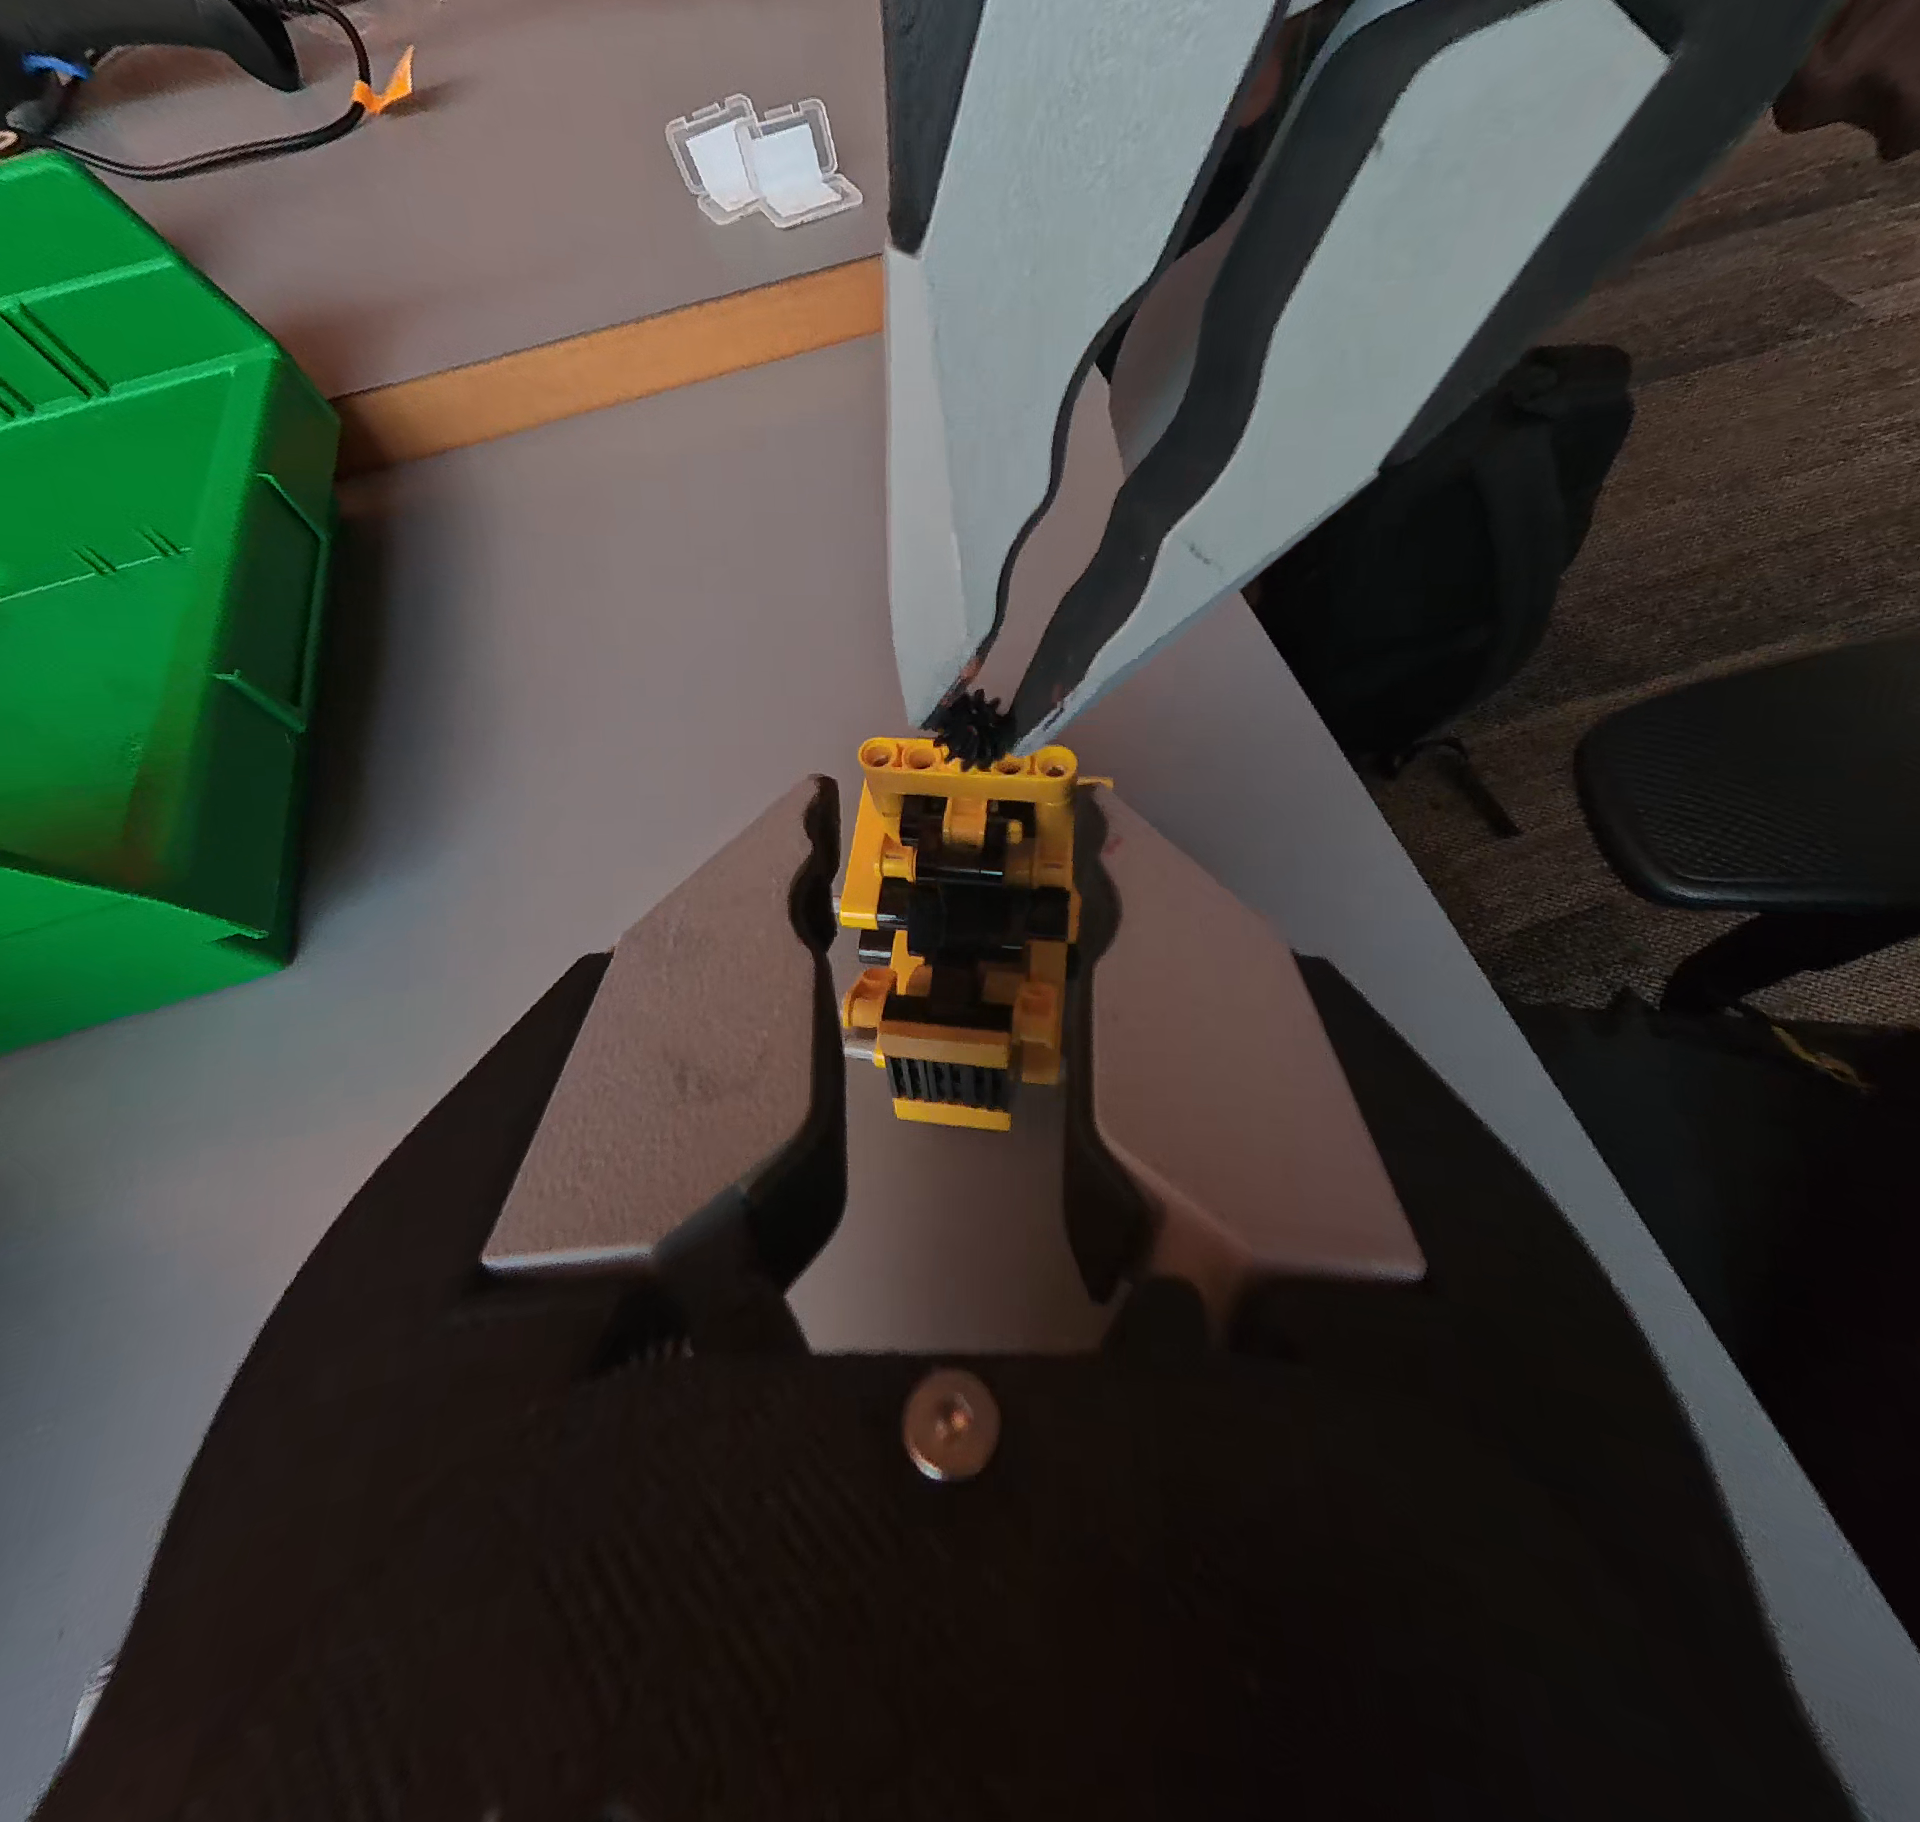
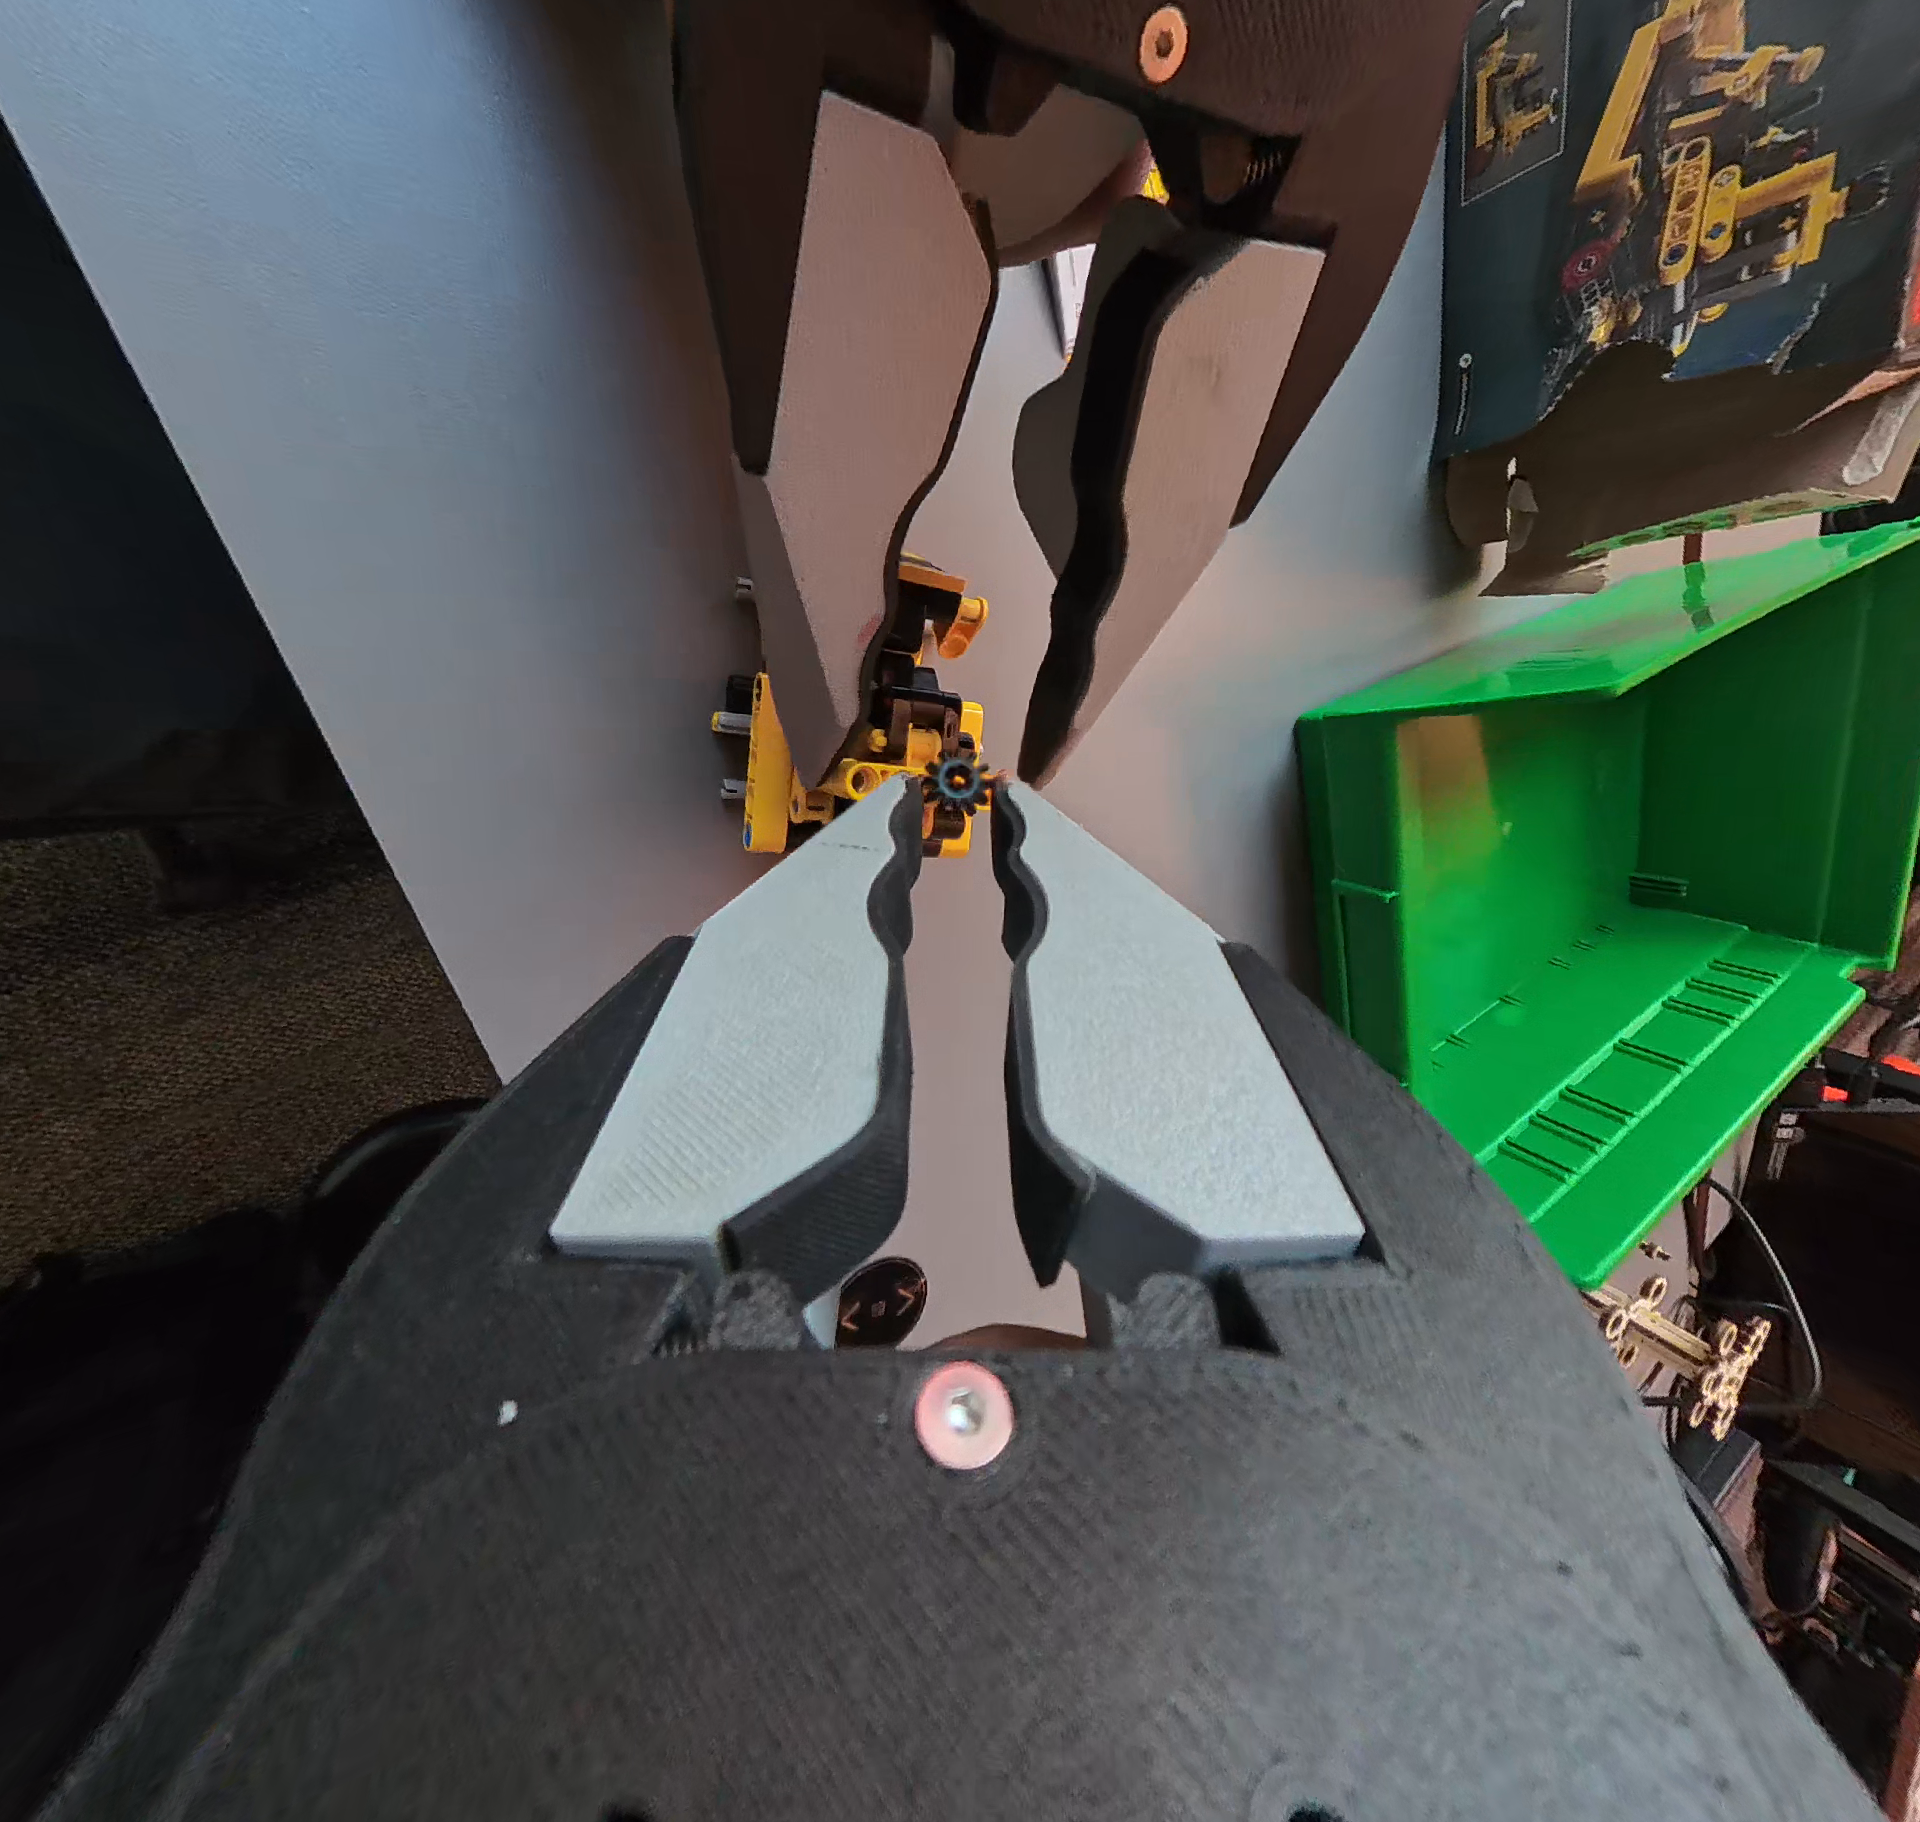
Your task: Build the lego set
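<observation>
Model [image 1: 961,941], yellow and black, held above the grey table [image 1: 520,681] between two grippers.
Left gripper [image 1: 956,899] is closed on the model's sides; right gripper [image 2: 956,785] pinches a small black gear [image 2: 956,783] at the model's top beam, beside a green bin [image 1: 135,577].

Left tool [image 1: 956,837] grips yellow model [image 1: 961,931], right tool [image 1: 977,718] pinching gear [image 1: 971,728]

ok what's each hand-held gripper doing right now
left hand-held gripper: closed on the yellow lego model.
right hand-held gripper: closed on a small black gear.
</observation>
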{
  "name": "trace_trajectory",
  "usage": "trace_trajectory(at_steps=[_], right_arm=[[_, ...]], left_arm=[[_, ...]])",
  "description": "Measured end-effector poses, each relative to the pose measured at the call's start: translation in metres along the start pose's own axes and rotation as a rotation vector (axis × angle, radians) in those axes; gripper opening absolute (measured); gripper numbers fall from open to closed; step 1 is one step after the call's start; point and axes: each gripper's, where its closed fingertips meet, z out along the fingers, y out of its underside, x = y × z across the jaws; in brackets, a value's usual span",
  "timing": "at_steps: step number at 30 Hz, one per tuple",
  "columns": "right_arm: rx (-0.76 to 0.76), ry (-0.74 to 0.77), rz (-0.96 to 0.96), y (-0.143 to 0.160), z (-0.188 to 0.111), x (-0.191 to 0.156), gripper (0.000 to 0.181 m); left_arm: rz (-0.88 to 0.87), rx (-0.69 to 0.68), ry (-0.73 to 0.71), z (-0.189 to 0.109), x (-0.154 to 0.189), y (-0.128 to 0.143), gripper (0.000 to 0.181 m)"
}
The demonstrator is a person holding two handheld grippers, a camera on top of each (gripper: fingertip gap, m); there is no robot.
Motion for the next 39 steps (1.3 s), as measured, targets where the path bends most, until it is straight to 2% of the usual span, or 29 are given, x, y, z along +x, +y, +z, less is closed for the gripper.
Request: trace_trajectory(at_steps=[25,39], right_arm=[[0.007,-0.055,0.029,0.0037,-0.0013,0.0002,0.010],[0.110,-0.209,0.150,0.0057,-0.0033,0.0044,0.010]], left_arm=[[0.001,-0.001,0.019,0.0059,0.0004,0.0012,0.038],[-0.006,-0.001,0.021,0.0062,0.0004,0.0016,0.038]])
